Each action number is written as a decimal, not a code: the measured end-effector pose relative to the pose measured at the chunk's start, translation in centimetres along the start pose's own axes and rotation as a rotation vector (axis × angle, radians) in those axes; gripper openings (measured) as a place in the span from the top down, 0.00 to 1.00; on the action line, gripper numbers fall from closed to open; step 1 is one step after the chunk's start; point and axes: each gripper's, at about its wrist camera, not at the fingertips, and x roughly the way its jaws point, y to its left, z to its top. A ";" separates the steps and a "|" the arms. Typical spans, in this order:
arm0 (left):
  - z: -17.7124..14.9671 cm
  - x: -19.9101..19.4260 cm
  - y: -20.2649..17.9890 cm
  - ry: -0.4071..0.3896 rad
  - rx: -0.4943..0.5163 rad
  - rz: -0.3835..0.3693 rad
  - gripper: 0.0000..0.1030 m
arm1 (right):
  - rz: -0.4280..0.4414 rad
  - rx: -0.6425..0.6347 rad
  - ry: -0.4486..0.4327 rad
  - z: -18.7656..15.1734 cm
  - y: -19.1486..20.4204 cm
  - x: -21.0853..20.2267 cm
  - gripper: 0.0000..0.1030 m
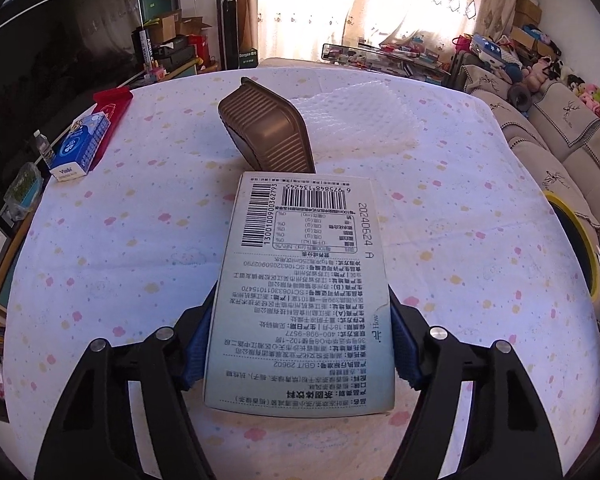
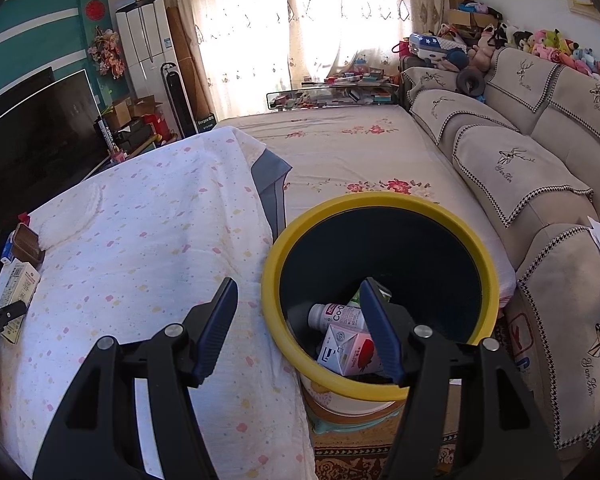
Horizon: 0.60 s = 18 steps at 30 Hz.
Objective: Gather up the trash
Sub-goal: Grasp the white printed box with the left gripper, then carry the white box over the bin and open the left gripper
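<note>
The table [image 1: 140, 240] wears a pastel-dotted cloth, and the yellow-rimmed bin [image 2: 380, 200] stands just beside its edge with a bottle and a carton inside. On the cloth, the left gripper [image 1: 300, 344] pinches a printed box [image 1: 304, 280] between its blue pads; a brown tray [image 1: 268, 132] sits beyond. The right gripper [image 2: 300, 328] hangs over the bin's rim, jaws spread and empty.

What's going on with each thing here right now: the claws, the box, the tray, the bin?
Left claw: closed on the printed carton, pads pressing its sides.
Printed carton: lying flat on the table, gripped.
Brown tray: upside down, untouched.
Right claw: open, empty.
Yellow-rimmed bin: open, already holding a bottle and a small carton.
</note>
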 end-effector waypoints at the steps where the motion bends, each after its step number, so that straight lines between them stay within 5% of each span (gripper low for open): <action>1: 0.0 -0.2 -0.1 -0.004 0.003 -0.002 0.31 | 0.000 0.003 -0.002 -0.1 0.0 -0.1 0.41; 8: -0.3 -4.3 -2.5 -0.071 0.055 -0.061 0.31 | -0.014 0.026 -0.005 -0.7 -1.1 -0.7 0.41; 18: 2.2 -8.6 -12.7 -0.141 0.237 -0.253 0.31 | -0.074 0.019 -0.023 -1.8 -3.5 -2.4 0.41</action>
